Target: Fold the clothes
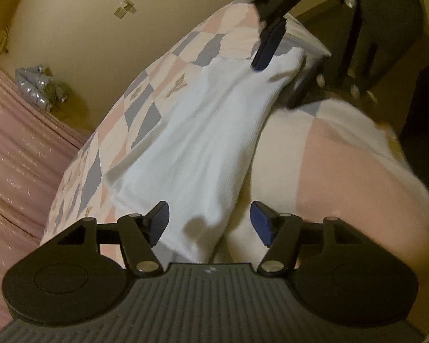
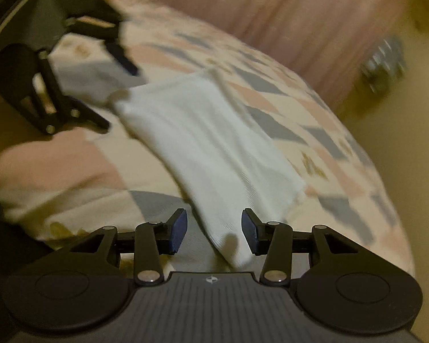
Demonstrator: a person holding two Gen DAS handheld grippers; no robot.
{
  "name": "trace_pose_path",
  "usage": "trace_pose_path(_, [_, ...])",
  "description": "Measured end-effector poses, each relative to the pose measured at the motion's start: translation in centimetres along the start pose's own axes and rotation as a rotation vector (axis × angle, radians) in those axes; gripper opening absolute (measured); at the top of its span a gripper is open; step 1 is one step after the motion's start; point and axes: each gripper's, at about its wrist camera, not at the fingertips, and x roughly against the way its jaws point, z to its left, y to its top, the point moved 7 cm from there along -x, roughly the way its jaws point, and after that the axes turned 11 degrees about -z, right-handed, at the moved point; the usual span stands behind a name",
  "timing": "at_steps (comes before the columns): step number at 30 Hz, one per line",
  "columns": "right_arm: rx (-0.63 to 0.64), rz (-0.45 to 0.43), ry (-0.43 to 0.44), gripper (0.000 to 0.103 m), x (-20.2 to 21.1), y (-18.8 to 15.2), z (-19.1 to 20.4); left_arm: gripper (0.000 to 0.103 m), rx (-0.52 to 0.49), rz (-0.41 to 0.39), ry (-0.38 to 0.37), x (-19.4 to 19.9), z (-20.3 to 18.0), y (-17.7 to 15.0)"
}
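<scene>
A white ribbed garment (image 1: 197, 143), folded into a long strip, lies on a bed with a pink, grey and cream patchwork cover (image 1: 146, 97). My left gripper (image 1: 210, 223) is open, with one end of the strip between its fingers. The right gripper (image 1: 283, 71) shows at the strip's far end, open around that end. In the right wrist view the same garment (image 2: 211, 148) runs away from my right gripper (image 2: 214, 230), whose jaws stand open around the near end. The left gripper (image 2: 117, 91) is open at the far end, blurred.
A pink curtain (image 1: 17, 154) hangs beside the bed. A bundle of silvery wrapped packs (image 1: 40, 85) lies on the yellowish floor (image 1: 80, 34) by the wall. The bed's edge (image 2: 386, 200) drops off to the floor.
</scene>
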Motion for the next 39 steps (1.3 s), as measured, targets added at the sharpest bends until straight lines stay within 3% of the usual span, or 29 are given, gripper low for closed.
trace_pose_path(6, [0.262, 0.023, 0.005, 0.045, -2.9, 0.5, 3.0, 0.055, -0.139, 0.009, 0.051, -1.3, 0.5, -0.6])
trace_pose_path(10, [0.351, 0.040, -0.047, 0.045, -3.4, -0.9, 2.1, 0.051, -0.182, 0.014, 0.065, -1.7, 0.8, -1.3])
trace_pose_path(16, [0.402, 0.047, -0.083, 0.043, -5.0, -1.6, 1.3, 0.036, -0.228, 0.024, 0.037, -3.4, 0.7, -1.6])
trace_pose_path(19, [0.436, 0.044, -0.081, 0.037, -6.3, -1.7, 1.4, 0.017, -0.251, 0.036, 0.016, -3.6, 0.9, -1.5])
trace_pose_path(21, [0.425, 0.050, -0.071, 0.021, -6.9, -1.8, 1.2, 0.012, -0.262, 0.034, 0.020, -3.2, 1.0, -1.3])
trace_pose_path(22, [0.420, 0.053, -0.066, 0.009, -7.1, -1.9, 1.1, 0.011, -0.261, 0.030, 0.024, -2.8, 1.3, -1.0])
trace_pose_path(30, [0.346, -0.011, -0.107, 0.003, -3.5, 0.7, -0.9, 0.010, -0.259, -0.035, 0.051, -0.1, 4.2, 3.3])
trace_pose_path(39, [0.249, -0.042, -0.158, 0.003, 3.7, 3.2, -5.8, 0.010, -0.231, -0.167, -0.004, 1.0, 6.0, 11.5])
